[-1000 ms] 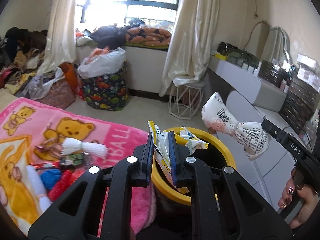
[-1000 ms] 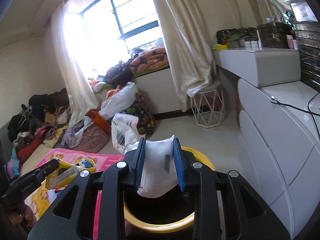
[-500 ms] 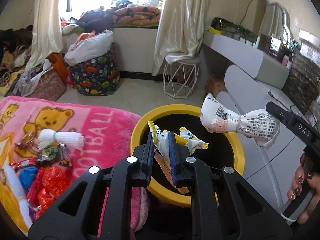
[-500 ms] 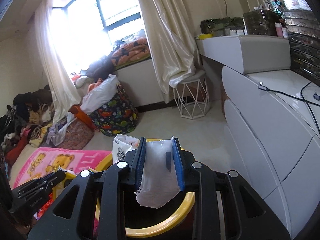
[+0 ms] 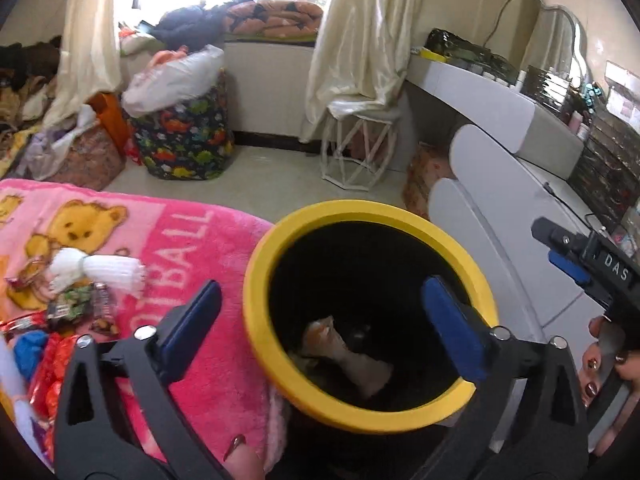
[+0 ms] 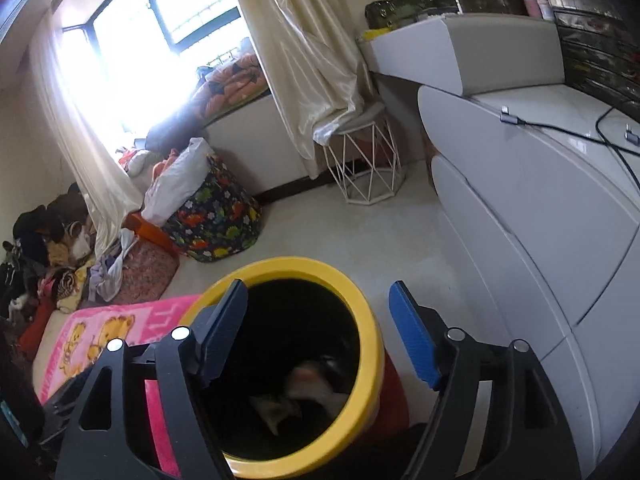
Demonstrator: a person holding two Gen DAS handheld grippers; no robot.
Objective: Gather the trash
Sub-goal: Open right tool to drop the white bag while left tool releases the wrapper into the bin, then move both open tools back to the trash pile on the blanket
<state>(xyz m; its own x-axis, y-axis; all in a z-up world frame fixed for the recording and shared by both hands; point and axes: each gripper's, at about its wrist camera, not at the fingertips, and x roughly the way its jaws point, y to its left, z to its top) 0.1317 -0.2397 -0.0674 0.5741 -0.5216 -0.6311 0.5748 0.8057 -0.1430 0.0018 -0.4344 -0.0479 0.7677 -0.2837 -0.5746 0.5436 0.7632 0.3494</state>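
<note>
A round bin with a yellow rim [image 5: 362,210] [image 6: 362,300] and a black inside stands on the floor beside the bed. Pale wrappers [image 5: 348,354] [image 6: 308,386] lie blurred at its bottom. My left gripper [image 5: 320,300] hangs over the bin's mouth, its jaws opening wide with nothing between them. My right gripper [image 6: 318,298] is over the bin too, jaws opening and empty; it also shows at the right edge of the left wrist view [image 5: 562,250]. More trash [image 5: 76,312] lies on the pink blanket: a white tied bundle [image 5: 98,270] and red and dark wrappers.
The pink bear blanket [image 5: 192,240] covers the bed left of the bin. White drawers [image 6: 540,216] stand close on the right. A wire stool [image 6: 368,164], a dinosaur-print hamper [image 6: 216,220] and piles of clothes [image 6: 44,256] sit farther back under the window.
Both grippers sank toward the bin and opened. The yellow snack wrappers left the left gripper and the white packet left the right; both now lie inside the bin.
</note>
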